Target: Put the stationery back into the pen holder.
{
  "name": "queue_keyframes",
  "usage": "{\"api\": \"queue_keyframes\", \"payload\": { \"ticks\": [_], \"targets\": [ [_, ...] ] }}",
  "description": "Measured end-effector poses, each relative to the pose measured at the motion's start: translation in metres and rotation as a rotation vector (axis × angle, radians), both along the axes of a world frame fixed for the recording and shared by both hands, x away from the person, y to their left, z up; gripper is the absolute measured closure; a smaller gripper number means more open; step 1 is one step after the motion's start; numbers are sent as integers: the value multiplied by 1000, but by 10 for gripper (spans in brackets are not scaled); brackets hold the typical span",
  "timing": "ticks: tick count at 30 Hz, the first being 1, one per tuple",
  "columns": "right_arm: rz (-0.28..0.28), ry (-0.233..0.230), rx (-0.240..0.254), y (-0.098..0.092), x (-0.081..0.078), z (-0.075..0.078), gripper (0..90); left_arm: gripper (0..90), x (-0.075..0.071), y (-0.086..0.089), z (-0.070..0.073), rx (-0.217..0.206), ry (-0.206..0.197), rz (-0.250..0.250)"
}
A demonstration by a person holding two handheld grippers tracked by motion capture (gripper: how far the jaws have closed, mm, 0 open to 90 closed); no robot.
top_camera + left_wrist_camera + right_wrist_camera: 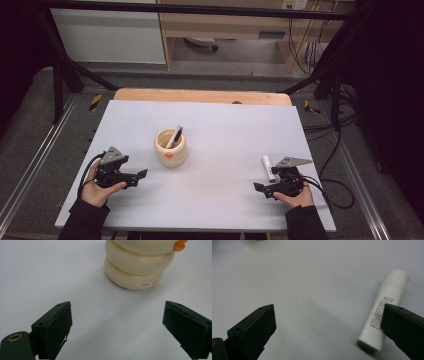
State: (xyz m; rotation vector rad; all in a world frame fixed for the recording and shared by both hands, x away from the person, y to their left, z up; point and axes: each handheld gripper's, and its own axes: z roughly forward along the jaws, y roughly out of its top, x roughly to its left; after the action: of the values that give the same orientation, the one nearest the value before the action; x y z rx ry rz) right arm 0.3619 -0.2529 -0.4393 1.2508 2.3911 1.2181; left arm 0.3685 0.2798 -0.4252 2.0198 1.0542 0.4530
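We hold both grippers low on the table: left gripper [142, 175] jaws wide, empty, near the cup [170, 147] holding a pen [175, 136]; right gripper [258, 188] wide, tube [384, 310] beside it

Bare desk [220, 200] is lying open between the left hand-held gripper [141, 176] and the right hand-held gripper [257, 188]. The cream ribbed cup [170, 148], with a pen [174, 137] leaning out of it, is standing just ahead of the left one. A white tube [384, 312] is lying beside the right one's jaw, blocking that side.
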Motion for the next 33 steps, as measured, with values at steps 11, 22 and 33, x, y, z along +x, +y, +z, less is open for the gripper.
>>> {"api": "queue_keyframes", "payload": {
  "ticks": [11,22,33],
  "targets": [
    [-50,10,-32,-1,2,4,9,81,-6,3,-16,31,38,-24],
    [-82,30,-92,0,12,18,44,80,-10,8,-17,21,25,-19],
    [-133,113,-165,-2,43,31,96,80,-10,7,-23,30,45,-28]
  ]
}}
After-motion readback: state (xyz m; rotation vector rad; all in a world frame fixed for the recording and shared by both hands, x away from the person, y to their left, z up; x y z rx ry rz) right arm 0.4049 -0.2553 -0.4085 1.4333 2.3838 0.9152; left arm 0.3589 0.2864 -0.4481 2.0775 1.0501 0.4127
